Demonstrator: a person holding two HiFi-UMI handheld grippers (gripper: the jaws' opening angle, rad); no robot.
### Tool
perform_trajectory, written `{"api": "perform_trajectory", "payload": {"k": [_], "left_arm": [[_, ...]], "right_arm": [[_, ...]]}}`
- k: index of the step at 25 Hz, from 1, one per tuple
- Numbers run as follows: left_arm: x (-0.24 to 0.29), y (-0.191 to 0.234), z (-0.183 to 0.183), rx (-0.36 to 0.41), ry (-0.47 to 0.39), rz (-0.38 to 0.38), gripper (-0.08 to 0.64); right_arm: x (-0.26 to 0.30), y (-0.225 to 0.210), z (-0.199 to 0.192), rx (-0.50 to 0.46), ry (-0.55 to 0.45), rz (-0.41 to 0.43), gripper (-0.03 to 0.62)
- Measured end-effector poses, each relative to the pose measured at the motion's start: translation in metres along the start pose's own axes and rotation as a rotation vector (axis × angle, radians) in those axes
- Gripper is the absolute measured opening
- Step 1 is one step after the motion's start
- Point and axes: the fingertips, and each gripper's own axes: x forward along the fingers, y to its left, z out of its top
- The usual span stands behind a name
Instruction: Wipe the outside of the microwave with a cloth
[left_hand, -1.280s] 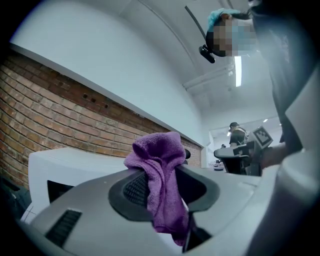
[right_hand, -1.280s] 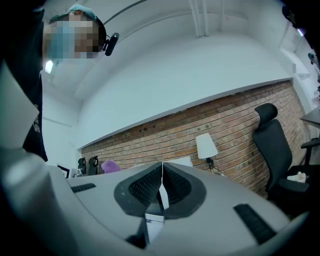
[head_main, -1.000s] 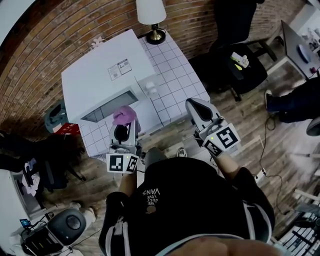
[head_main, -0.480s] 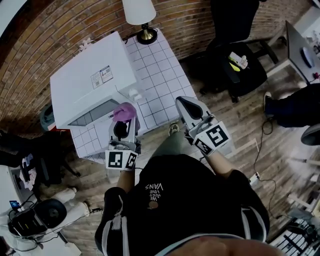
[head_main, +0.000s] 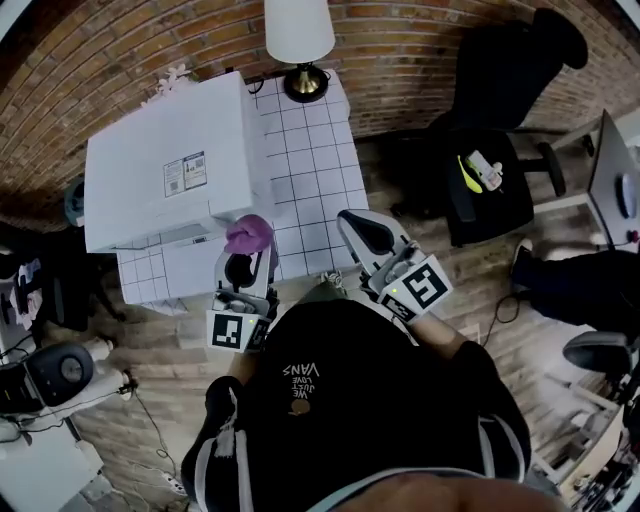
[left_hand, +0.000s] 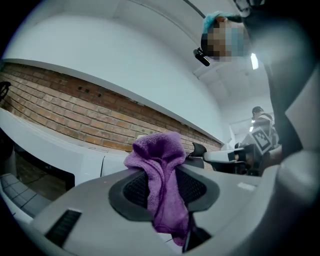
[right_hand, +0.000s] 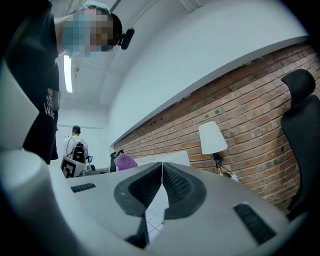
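Left gripper (head_main: 243, 266) clenched on purple cloth (head_main: 249, 235). The cloth is pinched between the jaws, bunched above them and hanging down in front in the left gripper view. The cloth sits at the front right corner of the white microwave (head_main: 165, 150), by its control side; can't tell if it touches. The microwave stands on the left part of the white tiled worktop (head_main: 312, 165), with a sticker on its top and the door window showing left of the cloth in the left gripper view.

Right gripper (head_main: 352, 222) has its jaws pressed together with nothing between them. It is held over the worktop's front right edge, to the right of the left gripper and apart from the microwave.

Lamp (head_main: 300, 35) at the back of the worktop, against the brick wall (head_main: 420, 40). Black chair (head_main: 500, 110) off to the right on the wood floor (head_main: 500, 290).
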Motion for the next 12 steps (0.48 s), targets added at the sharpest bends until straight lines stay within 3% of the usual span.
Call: {"api": "perform_trajectory", "payload": {"k": [8, 12], "left_arm": [[0.019, -0.008, -0.008, -0.002, 0.025, 0.138, 0.141], [0.026, -0.013, -0.009, 0.001, 0.026, 0.250, 0.141]], "right_arm": [[0.012, -0.041, 0.009, 0.030, 0.033, 0.113, 0.003], [0.017, -0.058, 0.015, 0.038, 0.058, 0.206, 0.003]]}}
